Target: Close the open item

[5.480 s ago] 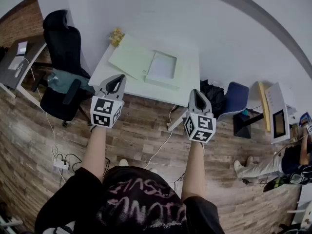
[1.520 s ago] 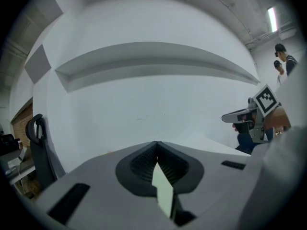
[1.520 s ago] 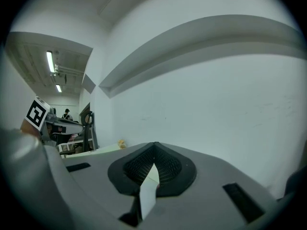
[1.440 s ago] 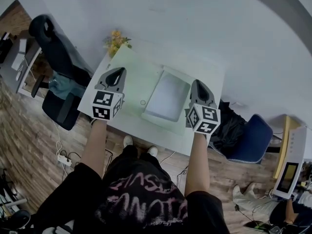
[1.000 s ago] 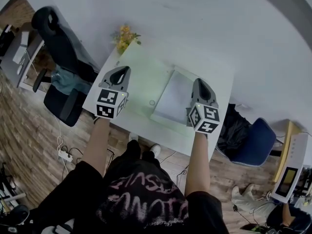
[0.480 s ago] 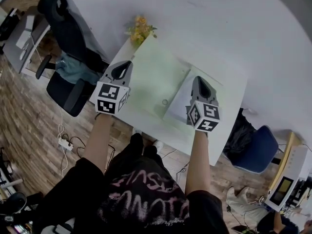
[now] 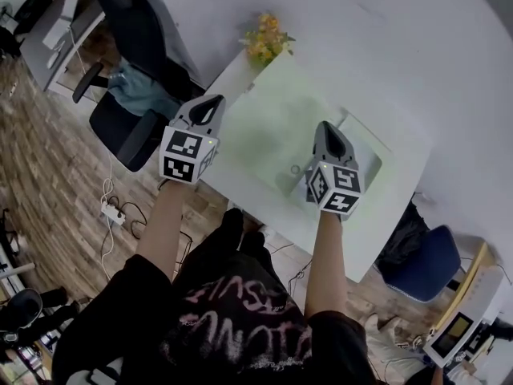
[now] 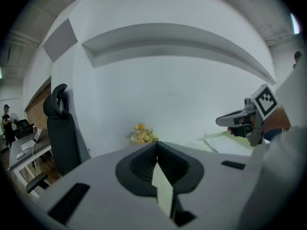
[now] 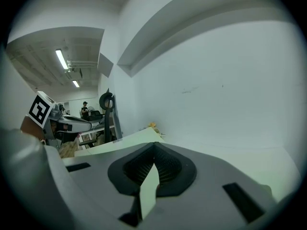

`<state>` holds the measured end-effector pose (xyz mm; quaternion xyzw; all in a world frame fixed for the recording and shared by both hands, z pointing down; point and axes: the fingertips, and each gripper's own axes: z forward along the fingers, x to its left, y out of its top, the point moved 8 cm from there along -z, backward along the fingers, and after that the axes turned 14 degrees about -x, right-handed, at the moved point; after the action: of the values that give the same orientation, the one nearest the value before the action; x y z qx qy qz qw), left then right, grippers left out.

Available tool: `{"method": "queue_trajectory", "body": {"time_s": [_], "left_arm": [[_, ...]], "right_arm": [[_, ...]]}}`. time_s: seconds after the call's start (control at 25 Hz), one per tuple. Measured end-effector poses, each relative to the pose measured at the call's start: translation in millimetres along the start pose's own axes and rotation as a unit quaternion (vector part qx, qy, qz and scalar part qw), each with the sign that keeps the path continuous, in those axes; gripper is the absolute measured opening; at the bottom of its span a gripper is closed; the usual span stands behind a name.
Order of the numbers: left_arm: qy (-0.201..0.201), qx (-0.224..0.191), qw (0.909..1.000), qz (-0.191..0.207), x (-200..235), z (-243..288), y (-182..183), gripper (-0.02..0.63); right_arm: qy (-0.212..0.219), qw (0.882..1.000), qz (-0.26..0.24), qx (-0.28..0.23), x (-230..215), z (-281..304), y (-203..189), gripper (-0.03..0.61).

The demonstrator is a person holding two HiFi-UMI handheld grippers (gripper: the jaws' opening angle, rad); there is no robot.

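Note:
The open item is a flat pale green case lying spread open on the white table. Its lid panel lies to the left, and its lighter tray half lies to the right. My left gripper hovers over the table's left edge beside the lid, jaws shut and empty. Above the seam between lid and tray is my right gripper, also shut and empty. The left gripper view shows the closed jaws and the right gripper over the case. The right gripper view shows its jaws closed above the lid.
A bunch of yellow flowers stands at the table's far left corner. A black office chair with a teal cloth sits left of the table, a blue chair to its right. Cables and a power strip lie on the wooden floor.
The table and case have slid nearer and rightward in the head view as the person stepped up. Both grippers now hang over the tabletop, still shut.

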<state>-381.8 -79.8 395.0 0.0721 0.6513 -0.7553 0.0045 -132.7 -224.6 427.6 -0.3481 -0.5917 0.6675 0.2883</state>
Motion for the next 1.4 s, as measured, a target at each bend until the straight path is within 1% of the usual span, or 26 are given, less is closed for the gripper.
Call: {"method": "queue_trajectory", "body": {"time_s": [0.12,0.24,0.32,0.44,0.52,0.64,1.0,1.2,1.4], "left_arm": [[-0.008,0.01,0.9999,-0.009,2.7,3.6,-4.8,0.002],[-0.03,0.029,0.9988,-0.026,2.7,8.5,-10.4,0.005],[-0.044,0.041,0.9975,-0.037,2.6,11.4,-14.7,0.034],[-0.057,0.059,0.9959,-0.038,1.3,15.9,-21.7,0.099],[-0.064,0.071,0.9945,-0.043,2.3,19.2,-26.0,0.122],[-0.081,0.09,0.9908,-0.06,3.0,23.5,-32.3,0.138],[-0.124,0.129,0.982,-0.062,-2.6,31.0,-45.7,0.138],[-0.13,0.143,0.9788,-0.067,-3.6,36.5,-53.3,0.133],[-0.133,0.151,0.9774,-0.063,-3.2,38.9,-56.7,0.107]], "right_arm": [[0.002,1.0,0.003,0.004,4.5,5.3,-3.5,0.011],[0.003,1.0,0.003,0.007,7.9,7.2,-6.1,0.011],[0.003,1.0,0.004,0.009,9.8,8.0,-9.0,0.011],[0.002,1.0,0.004,0.015,10.3,8.1,-13.7,0.011],[0.001,1.0,0.004,0.019,10.0,9.1,-16.4,0.011],[-0.001,1.0,0.004,0.023,9.1,10.8,-19.2,0.011],[-0.006,1.0,0.005,0.029,10.0,13.8,-24.0,0.011],[-0.009,0.999,0.009,0.035,7.1,17.1,-28.2,0.011],[-0.011,0.999,0.011,0.038,5.9,19.7,-31.4,0.011]]}}
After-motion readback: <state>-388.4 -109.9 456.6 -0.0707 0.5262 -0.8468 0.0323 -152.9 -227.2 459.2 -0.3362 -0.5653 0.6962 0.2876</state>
